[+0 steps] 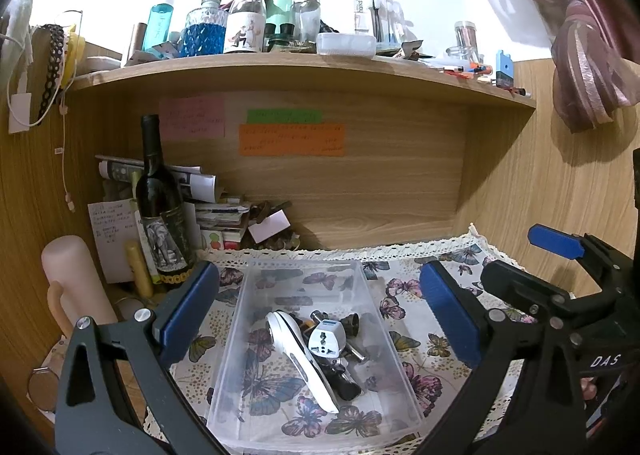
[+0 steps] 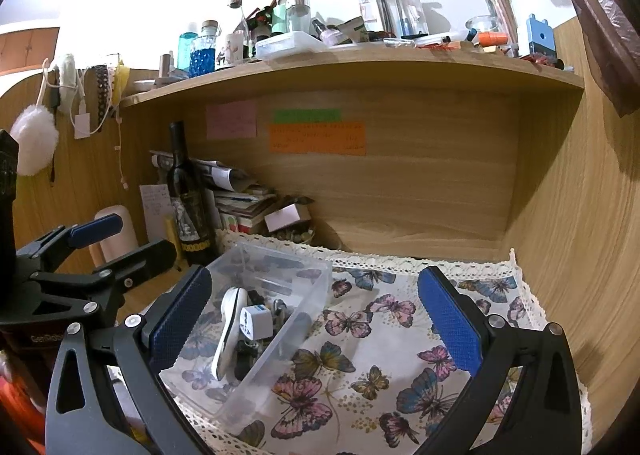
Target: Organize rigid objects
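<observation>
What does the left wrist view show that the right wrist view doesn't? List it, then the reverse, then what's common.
Left wrist only: a round mirror at the lower left, and the open right hand-held gripper.

Right wrist only: a white fluffy puff hanging on the wall, and the open left hand-held gripper.

Both: the clear plastic bin holding a white travel adapter, the butterfly cloth and the wine bottle.

My left gripper (image 1: 318, 313) hangs level with its jaws spread wide, gripping nothing. My right gripper (image 2: 314, 319) sits just beside it, jaws equally wide and bare, blue pads (image 2: 450, 321) facing inward, both pointing forward and slightly down.
</observation>
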